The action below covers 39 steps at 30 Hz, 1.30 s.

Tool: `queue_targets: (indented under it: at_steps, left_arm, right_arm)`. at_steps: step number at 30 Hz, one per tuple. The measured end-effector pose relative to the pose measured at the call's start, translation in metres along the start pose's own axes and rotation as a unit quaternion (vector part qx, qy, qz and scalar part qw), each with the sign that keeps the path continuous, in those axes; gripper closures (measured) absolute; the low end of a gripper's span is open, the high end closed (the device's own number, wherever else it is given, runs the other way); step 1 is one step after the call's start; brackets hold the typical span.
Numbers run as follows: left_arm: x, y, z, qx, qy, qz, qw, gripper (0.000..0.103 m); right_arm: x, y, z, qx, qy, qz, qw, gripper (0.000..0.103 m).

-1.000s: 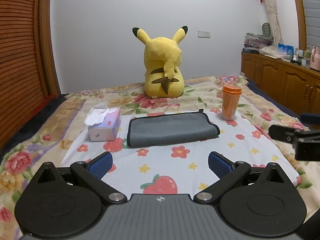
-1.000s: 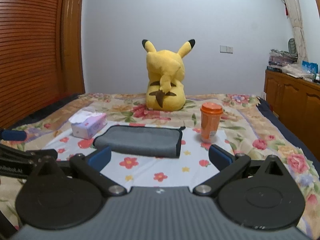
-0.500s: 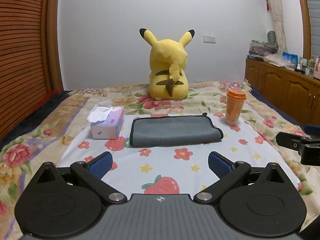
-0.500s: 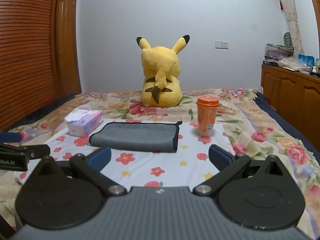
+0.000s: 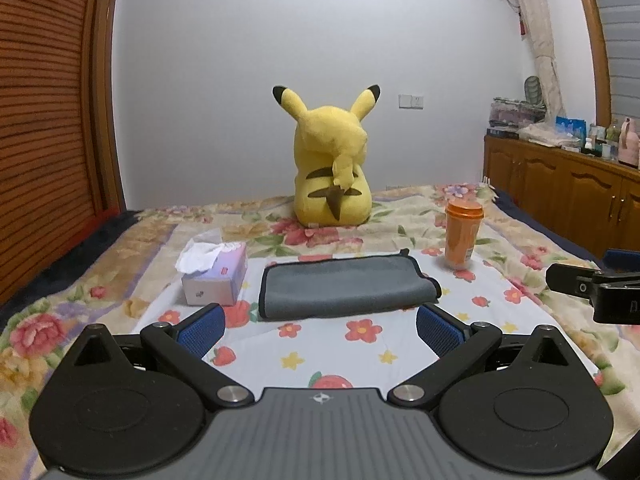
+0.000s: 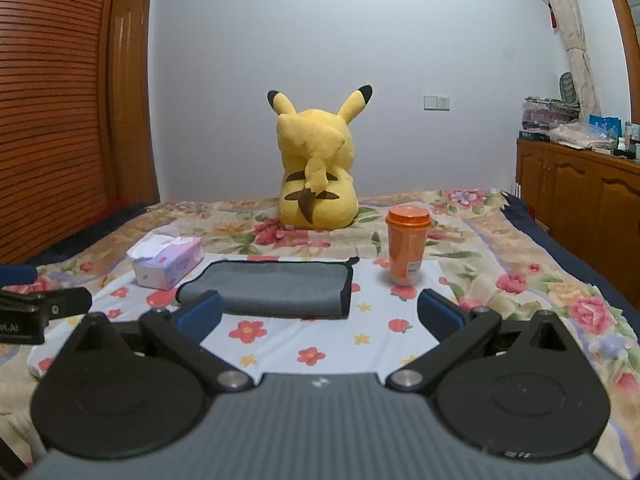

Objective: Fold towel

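A grey towel [image 5: 344, 288] with a dark edge lies folded flat on the flowered bed sheet, ahead of both grippers; it also shows in the right wrist view [image 6: 272, 290]. My left gripper [image 5: 320, 326] is open and empty, held back from the towel's near edge. My right gripper [image 6: 318, 312] is open and empty, also short of the towel. Each gripper's side shows at the edge of the other's view.
A tissue box [image 5: 216, 278] stands left of the towel. An orange cup [image 5: 462, 236] stands at its right. A yellow plush toy [image 5: 332, 172] sits behind. A wooden wardrobe [image 5: 44, 120] is at left and a cabinet [image 5: 560, 196] at right.
Both grippers have drawn back and tilted up a little, so the towel sits lower and farther in each view. The towel has not moved. Both stay open.
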State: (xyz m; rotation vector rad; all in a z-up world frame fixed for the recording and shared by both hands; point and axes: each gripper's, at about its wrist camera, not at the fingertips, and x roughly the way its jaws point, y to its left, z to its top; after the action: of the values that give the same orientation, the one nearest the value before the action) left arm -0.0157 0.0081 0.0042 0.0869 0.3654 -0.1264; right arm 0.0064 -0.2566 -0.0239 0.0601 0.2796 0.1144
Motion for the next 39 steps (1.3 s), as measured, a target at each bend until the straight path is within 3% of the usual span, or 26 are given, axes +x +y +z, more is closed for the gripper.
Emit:
queue_targets:
  at_steps: [8, 39]
  left_arm:
    - [-0.0031, -0.0033, 0.0006, 0.015, -0.018, 0.002, 0.9997, 0.0]
    - [-0.0019, 0.0006, 0.0003, 0.014, -0.017, 0.008, 0.9997, 0.0]
  right_arm:
    - [-0.0029, -0.0042, 0.0007, 0.007, -0.014, -0.005, 1.0, 0.0]
    - [-0.0033, -0.0051, 0.0003, 0.01, -0.02, -0.012, 1.0, 0.0]
